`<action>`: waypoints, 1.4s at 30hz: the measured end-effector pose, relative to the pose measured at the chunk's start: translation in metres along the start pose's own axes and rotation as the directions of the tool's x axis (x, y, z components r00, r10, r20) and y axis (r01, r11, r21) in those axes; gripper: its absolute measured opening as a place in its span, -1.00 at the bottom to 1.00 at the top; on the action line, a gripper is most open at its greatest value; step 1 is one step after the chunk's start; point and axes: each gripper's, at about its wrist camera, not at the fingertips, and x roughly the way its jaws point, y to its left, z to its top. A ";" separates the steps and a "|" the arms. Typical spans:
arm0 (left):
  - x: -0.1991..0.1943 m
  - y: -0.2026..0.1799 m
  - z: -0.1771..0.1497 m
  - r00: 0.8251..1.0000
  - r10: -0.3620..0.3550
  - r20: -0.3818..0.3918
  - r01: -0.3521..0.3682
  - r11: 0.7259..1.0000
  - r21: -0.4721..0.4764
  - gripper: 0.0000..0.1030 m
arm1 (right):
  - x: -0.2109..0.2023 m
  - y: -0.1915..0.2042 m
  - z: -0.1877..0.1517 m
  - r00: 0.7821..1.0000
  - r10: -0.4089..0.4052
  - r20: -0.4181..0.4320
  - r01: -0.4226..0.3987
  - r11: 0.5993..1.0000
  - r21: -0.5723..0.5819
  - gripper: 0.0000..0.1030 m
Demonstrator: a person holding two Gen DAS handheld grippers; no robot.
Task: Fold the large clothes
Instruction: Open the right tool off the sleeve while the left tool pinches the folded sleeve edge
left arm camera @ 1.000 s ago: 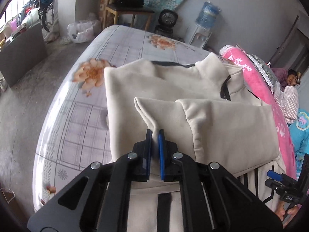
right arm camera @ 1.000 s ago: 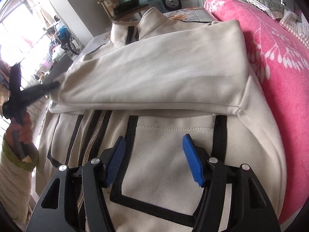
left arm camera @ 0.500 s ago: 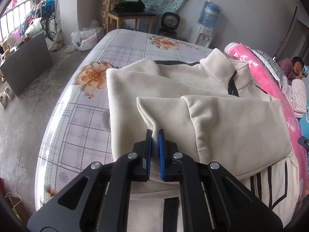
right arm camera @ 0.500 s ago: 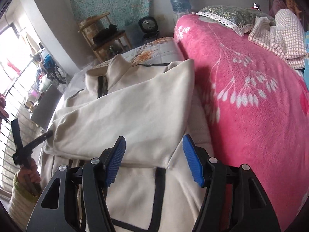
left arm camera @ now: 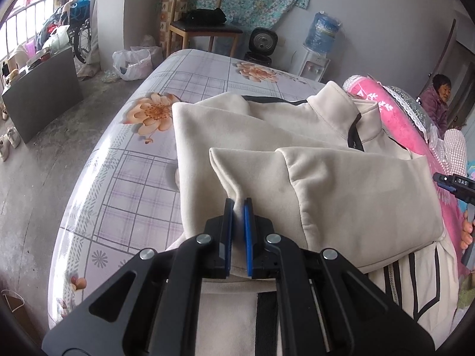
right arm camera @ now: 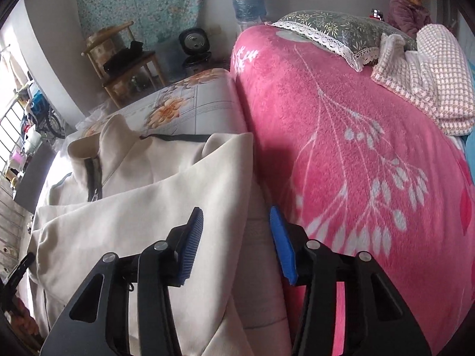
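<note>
Right claw (right arm camera: 236, 231) now beside pink blanket (right arm camera: 356, 178).

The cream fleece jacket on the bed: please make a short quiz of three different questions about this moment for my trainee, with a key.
1. True or false: the left gripper is shut on the folded sleeve cuff of the cream fleece jacket with black trim.
2. Multiple choice: the right gripper is A) shut on the jacket collar, B) open above the jacket's edge, C) shut on the bright pink fuzzy blanket.
3. Fill in: the jacket lies on a checked bedsheet printed with orange ____.

Key: 1 true; 2 B; 3 flowers.
</note>
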 end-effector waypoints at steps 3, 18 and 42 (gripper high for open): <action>-0.001 0.000 -0.001 1.000 -0.007 0.000 0.007 1.000 0.001 -0.87 | 0.014 0.000 0.012 0.999 -0.037 -0.019 0.037 0.999 -0.025 -0.78; 0.014 0.004 0.000 0.998 -0.033 -0.055 0.032 0.999 -0.018 -0.84 | -0.043 0.040 -0.112 0.989 -0.058 -0.139 -0.035 0.809 -0.587 0.09; 0.011 0.002 -0.011 0.994 -0.088 -0.068 0.087 0.996 -0.014 -0.81 | -0.052 0.015 -0.107 0.971 -0.235 -0.055 0.193 0.893 -0.406 -0.29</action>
